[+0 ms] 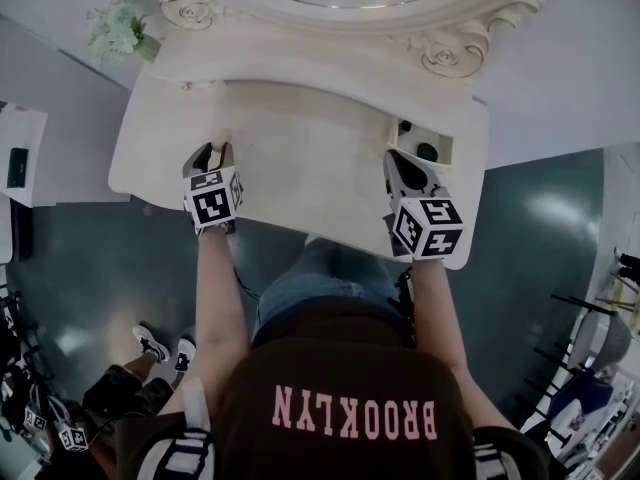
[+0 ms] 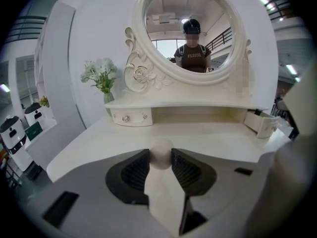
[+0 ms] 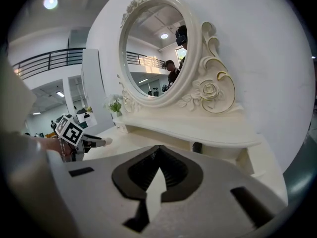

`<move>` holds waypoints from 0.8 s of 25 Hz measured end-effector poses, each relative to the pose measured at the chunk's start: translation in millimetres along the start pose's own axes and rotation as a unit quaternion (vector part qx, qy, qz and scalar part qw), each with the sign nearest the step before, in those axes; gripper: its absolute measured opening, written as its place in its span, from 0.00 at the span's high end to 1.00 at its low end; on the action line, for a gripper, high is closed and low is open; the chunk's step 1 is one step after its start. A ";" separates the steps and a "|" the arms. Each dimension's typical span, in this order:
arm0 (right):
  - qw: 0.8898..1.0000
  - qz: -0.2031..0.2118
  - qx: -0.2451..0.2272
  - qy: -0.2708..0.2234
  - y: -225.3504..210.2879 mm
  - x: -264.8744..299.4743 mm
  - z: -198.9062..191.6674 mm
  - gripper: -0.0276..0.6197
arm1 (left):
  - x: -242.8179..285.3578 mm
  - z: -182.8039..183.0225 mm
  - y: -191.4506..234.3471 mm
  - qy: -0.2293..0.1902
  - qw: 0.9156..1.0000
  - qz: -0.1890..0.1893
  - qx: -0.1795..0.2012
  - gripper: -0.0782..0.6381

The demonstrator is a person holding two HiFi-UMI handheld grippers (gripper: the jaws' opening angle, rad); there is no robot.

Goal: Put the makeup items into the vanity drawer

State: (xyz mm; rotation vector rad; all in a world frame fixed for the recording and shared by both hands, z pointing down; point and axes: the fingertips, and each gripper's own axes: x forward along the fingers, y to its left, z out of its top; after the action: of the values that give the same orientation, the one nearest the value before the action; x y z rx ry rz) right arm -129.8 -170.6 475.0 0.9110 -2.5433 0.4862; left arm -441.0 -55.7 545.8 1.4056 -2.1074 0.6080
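Observation:
A beige egg-shaped makeup sponge (image 2: 161, 152) sits between the black pads of my left gripper (image 2: 161, 161), which is shut on it, just above the cream vanity top (image 2: 208, 138). In the head view the left gripper (image 1: 212, 156) is over the table's left half. My right gripper (image 1: 402, 160) hovers at the right, just in front of the small open drawer (image 1: 440, 140), which holds dark items (image 1: 427, 152). In the right gripper view its jaws (image 3: 158, 148) meet with nothing between them. The open drawer (image 2: 263, 123) also shows at the right of the left gripper view.
A vase of pale flowers (image 1: 120, 30) stands at the back left corner. The oval mirror (image 2: 190, 29) with its carved frame rises behind a raised shelf (image 2: 178, 102). A closed small drawer (image 2: 131, 117) sits under the shelf at the left. Another person's shoes (image 1: 160, 346) are on the floor, left.

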 end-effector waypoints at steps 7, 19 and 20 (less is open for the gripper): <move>1.000 0.005 -0.003 -0.013 -3.4 -13.5 17.4 0.97 | -17.9 15.4 -4.2 -0.012 1.000 0.006 -0.003 0.71; 1.000 -0.001 -0.007 -0.027 -17.7 -34.7 23.4 0.97 | -35.7 45.3 -20.7 -0.048 0.999 0.007 0.004 0.71; 1.000 -0.004 -0.007 -0.027 -20.7 -38.1 22.2 0.97 | -36.2 46.5 -25.0 -0.050 0.999 0.005 0.005 0.71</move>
State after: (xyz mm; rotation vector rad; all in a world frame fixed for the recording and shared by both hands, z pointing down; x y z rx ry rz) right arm -94.5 -175.6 441.7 0.9425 -2.5868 0.4469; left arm -414.6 -68.7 489.0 1.4599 -2.1919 0.5646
